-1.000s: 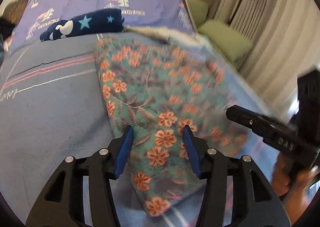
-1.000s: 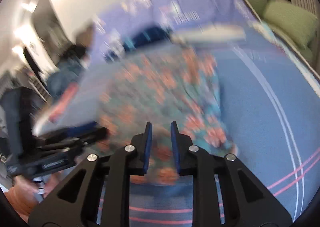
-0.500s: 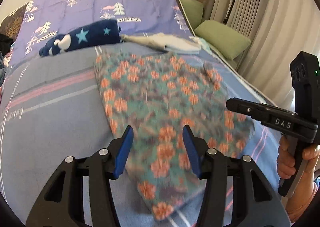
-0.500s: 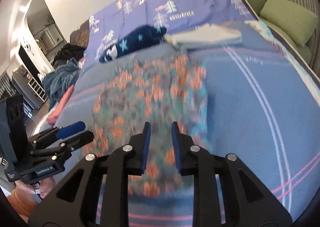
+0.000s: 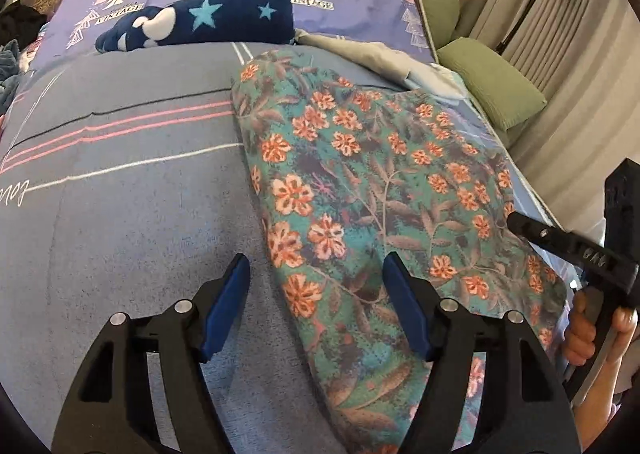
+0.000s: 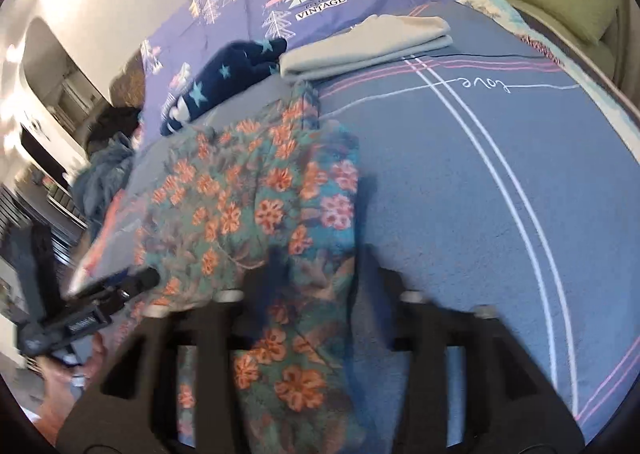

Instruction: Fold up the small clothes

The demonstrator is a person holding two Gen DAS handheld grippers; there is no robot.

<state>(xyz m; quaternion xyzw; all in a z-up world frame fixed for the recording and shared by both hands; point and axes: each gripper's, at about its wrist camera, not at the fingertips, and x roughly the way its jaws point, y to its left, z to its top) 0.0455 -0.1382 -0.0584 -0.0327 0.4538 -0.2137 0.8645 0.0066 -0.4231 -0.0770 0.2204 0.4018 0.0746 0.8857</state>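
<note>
A teal garment with orange flowers (image 5: 372, 190) lies spread on the blue bed cover; it also shows in the right wrist view (image 6: 256, 214). My left gripper (image 5: 316, 278) is open, low over the garment's left edge, with nothing between its blue pads. My right gripper (image 6: 320, 258) is blurred by motion; its jaws stand apart over the garment's near right edge. The right gripper also shows at the right edge of the left wrist view (image 5: 516, 220), over the garment's right side.
A navy star-print cloth (image 5: 204, 22) and a folded grey cloth (image 6: 368, 46) lie at the far end of the garment. Green cushions (image 5: 488, 82) and curtains are to the right. A pile of clothes (image 6: 104, 170) lies off the bed's left side.
The right gripper's jaws have opened from nearly shut. Both grippers have dropped closer to the garment's near edges. The garment lies flat as before.
</note>
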